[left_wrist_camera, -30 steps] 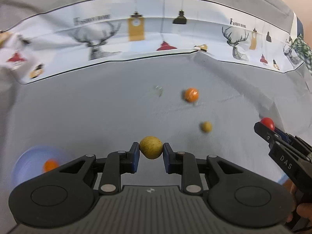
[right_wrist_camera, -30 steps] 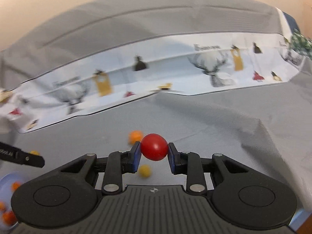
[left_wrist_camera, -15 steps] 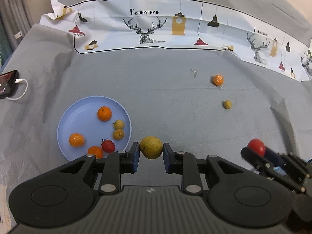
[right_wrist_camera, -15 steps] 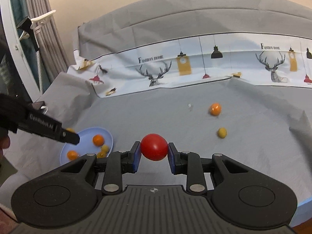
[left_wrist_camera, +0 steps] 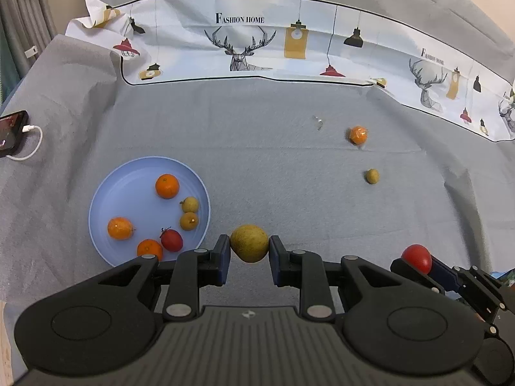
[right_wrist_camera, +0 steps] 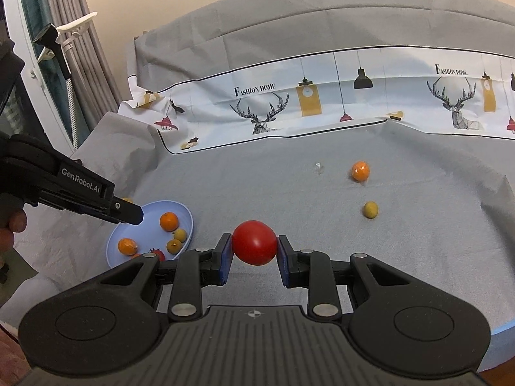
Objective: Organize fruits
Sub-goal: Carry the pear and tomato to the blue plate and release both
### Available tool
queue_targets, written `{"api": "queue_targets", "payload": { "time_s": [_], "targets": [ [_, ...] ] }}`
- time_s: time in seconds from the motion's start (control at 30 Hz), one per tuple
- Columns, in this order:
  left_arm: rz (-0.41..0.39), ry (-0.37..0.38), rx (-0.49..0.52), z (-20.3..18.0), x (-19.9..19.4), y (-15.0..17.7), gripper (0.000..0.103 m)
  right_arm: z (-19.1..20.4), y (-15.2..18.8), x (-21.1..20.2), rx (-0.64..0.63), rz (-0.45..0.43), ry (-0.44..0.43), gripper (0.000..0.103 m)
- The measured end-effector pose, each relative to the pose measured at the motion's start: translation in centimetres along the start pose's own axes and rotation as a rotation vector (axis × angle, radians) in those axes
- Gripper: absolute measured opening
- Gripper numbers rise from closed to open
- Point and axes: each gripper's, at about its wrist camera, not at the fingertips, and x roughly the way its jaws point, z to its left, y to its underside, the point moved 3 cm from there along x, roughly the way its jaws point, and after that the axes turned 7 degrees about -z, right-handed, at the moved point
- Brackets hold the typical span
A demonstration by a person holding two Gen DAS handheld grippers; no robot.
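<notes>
My left gripper (left_wrist_camera: 249, 244) is shut on a yellow-green fruit (left_wrist_camera: 249, 243), held above the cloth just right of the blue plate (left_wrist_camera: 135, 173). The plate holds three oranges, two small yellow fruits and a red tomato (left_wrist_camera: 171, 240). My right gripper (right_wrist_camera: 254, 247) is shut on a red tomato (right_wrist_camera: 254, 247); it also shows in the left wrist view (left_wrist_camera: 416, 257) at lower right. An orange (left_wrist_camera: 358, 135) and a small yellow fruit (left_wrist_camera: 372, 176) lie loose on the grey cloth at the far right. The plate also shows in the right wrist view (right_wrist_camera: 188, 214), with the left gripper's side above it.
A phone (left_wrist_camera: 11, 132) on a white charging cable lies at the left edge of the table. A printed white cloth (left_wrist_camera: 289, 51) runs along the back. A small clear scrap (left_wrist_camera: 318, 122) lies near the loose orange.
Both views have swung left and pulled back, so the plate has come fully into sight. Both grippers have kept hold of their fruits.
</notes>
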Motion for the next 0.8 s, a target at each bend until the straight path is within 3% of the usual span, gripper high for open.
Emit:
{"api": "queue_targets", "payload": {
  "time_s": [0.47, 0.8],
  "targets": [
    [0.011, -0.013, -0.033, 1.7, 1.2, -0.1, 0.028, 0.5, -0.1, 1.5, -0.005, 0.032, -0.008, 0.03],
    [0.028, -0.047, -0.092, 6.6, 3.0, -0.4, 0.028, 4.5, -0.7, 5.8, -0.077, 0.086, -0.055, 0.03]
  ]
}}
